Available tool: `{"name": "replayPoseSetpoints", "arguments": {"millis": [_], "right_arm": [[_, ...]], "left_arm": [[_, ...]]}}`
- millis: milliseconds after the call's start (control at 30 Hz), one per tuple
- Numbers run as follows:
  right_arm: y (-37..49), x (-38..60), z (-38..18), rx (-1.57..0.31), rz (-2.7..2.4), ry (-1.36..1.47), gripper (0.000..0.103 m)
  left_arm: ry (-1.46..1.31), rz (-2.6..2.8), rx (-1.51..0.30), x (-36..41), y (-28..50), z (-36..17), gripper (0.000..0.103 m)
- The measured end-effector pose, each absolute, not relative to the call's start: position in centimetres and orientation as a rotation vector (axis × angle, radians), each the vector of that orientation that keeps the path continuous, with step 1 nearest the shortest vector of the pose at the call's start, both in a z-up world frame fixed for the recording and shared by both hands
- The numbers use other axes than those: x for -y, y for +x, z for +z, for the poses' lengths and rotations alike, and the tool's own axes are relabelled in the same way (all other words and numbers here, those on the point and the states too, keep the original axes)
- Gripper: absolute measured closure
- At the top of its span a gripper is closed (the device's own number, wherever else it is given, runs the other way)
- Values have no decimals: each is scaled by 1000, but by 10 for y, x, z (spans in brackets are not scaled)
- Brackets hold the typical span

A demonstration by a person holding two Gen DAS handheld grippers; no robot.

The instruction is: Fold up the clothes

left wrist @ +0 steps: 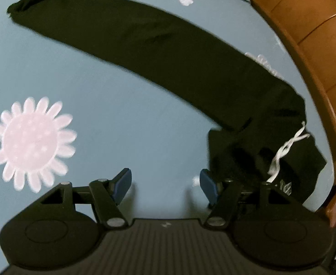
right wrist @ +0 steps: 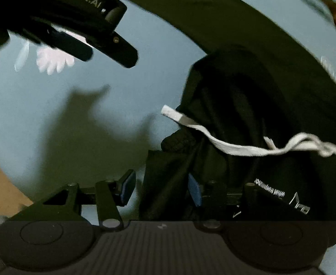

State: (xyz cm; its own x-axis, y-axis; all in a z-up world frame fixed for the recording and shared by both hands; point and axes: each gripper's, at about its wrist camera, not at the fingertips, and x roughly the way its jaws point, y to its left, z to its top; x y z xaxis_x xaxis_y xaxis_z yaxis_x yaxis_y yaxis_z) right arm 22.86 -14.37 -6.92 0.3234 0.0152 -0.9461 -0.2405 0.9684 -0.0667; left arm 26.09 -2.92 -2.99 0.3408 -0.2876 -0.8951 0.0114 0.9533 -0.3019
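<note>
From my feed this reads as a home, most likely a bedroom. Under both cameras I see a soft blue-grey bed sheet (left wrist: pixel 113 105) printed with large pale pink daisy flowers (left wrist: pixel 33 142), the sort of bedding found in a house rather than a lab or shop. Along the right edge of the left wrist view a curved orange-brown wooden bed frame (left wrist: pixel 310 36) runs beside the sheet, its boards showing dark seams. A long black garment with a white drawstring (right wrist: pixel 248 105) lies spread across the sheet, ordinary household laundry. The light is dim and warm, casting soft shadows on the fabric.
</note>
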Motion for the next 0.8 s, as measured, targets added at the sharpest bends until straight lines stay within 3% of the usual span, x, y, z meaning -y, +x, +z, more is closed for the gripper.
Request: {"name": "replayPoseSetpoints", "arguments": {"millis": [33, 100, 200, 500, 800], "right_arm": [[225, 139, -72, -1218, 167, -271, 51], [220, 136, -73, -1197, 171, -367, 73], [221, 148, -64, -1210, 192, -324, 89], [220, 198, -22, -1205, 117, -175, 90], [223, 240, -29, -1199, -16, -124, 84]], "left_arm": [[-265, -192, -1216, 26, 257, -32, 37], [-278, -180, -1218, 22, 250, -33, 37], [-281, -170, -1214, 24, 246, -36, 37], [-336, -257, -1246, 58, 250, -54, 37], [-509, -460, -1260, 100, 256, -65, 37]]}}
